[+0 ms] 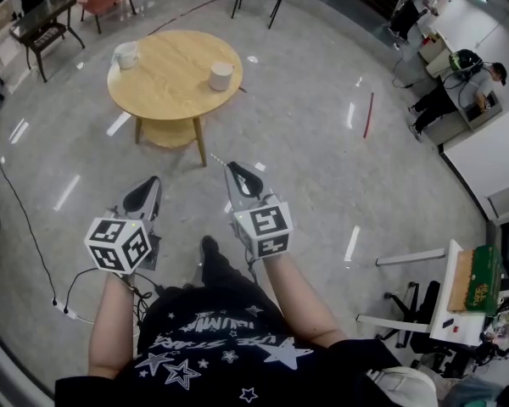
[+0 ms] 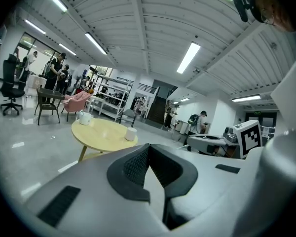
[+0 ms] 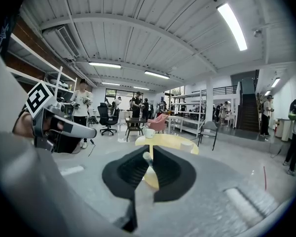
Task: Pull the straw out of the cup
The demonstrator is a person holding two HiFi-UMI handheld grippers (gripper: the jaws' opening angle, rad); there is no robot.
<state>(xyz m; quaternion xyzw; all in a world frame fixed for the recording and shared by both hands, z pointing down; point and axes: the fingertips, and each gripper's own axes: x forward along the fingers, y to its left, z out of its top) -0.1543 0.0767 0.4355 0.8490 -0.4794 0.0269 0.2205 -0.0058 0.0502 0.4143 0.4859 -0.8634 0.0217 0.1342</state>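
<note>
- Right gripper (image 1: 235, 172) is clenched on the thin pale plastic straw (image 3: 147, 155), which pokes out past its tips toward the round light-wood table (image 1: 174, 91).
- Left gripper (image 1: 151, 185) is closed and empty, probably just idling alongside.
- The small white cup (image 1: 220, 76) sits on that table, well away from the straw, so the pull looks done.

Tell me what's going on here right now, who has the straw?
A person stands a little way off from the round wooden table, with a gripper in each hand. The right gripper is shut on a thin pale straw, so the straw is already out of the cup. The left gripper is shut and empty. A white cup and a mug sit on the table.
</note>
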